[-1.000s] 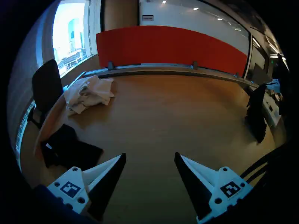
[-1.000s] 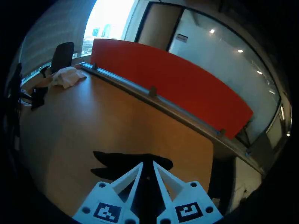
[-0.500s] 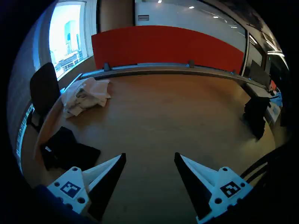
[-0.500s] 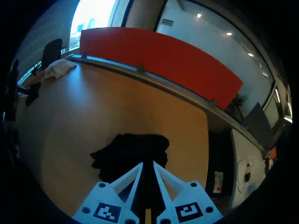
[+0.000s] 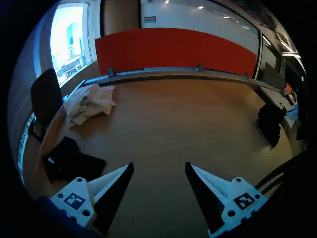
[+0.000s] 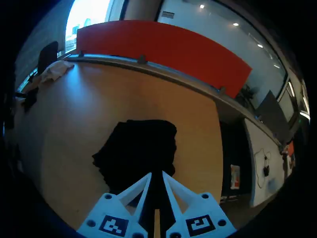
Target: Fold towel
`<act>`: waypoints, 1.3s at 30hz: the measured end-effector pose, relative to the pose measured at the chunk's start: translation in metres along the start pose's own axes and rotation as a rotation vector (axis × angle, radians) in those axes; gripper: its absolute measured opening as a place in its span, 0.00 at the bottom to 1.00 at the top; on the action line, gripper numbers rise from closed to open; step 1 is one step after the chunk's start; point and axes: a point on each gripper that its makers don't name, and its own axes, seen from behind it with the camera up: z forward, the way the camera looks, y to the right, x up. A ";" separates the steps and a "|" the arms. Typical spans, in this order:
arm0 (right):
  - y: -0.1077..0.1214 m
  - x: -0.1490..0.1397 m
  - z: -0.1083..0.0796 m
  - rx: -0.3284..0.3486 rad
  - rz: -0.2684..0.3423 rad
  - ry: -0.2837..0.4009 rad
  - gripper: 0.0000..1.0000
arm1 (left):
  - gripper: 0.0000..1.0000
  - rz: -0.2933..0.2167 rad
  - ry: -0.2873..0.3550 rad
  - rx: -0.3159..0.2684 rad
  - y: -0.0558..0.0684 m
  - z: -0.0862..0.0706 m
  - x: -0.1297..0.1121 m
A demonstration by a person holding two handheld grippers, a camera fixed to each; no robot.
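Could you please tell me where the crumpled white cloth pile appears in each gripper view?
Left gripper view: white cloth pile at left, on the table, far-left corner, near the black chair.
Right gripper view: small, far upper left, at the table's far end.
Shared landmark: the red partition behind the table.

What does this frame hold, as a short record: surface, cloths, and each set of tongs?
surface: wooden table, red divider along its far edge
left tongs: open, holding nothing, over bare table
right tongs: shut on black towel, tips pinching its near edge
other cloths: white cloth pile at far left; dark cloth near the left edge
chair: office chair behind the white pile
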 end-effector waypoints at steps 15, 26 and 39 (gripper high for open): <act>-0.005 -0.058 0.026 -0.006 0.110 -0.097 0.05 | 0.96 0.004 -0.006 0.014 -0.004 -0.002 -0.003; -0.009 -0.078 0.043 -0.008 0.159 -0.136 0.05 | 0.97 0.010 -0.010 0.018 -0.001 -0.001 -0.003; -0.015 -0.086 0.051 -0.007 0.197 -0.142 0.05 | 0.97 0.010 -0.010 0.021 -0.002 0.000 -0.001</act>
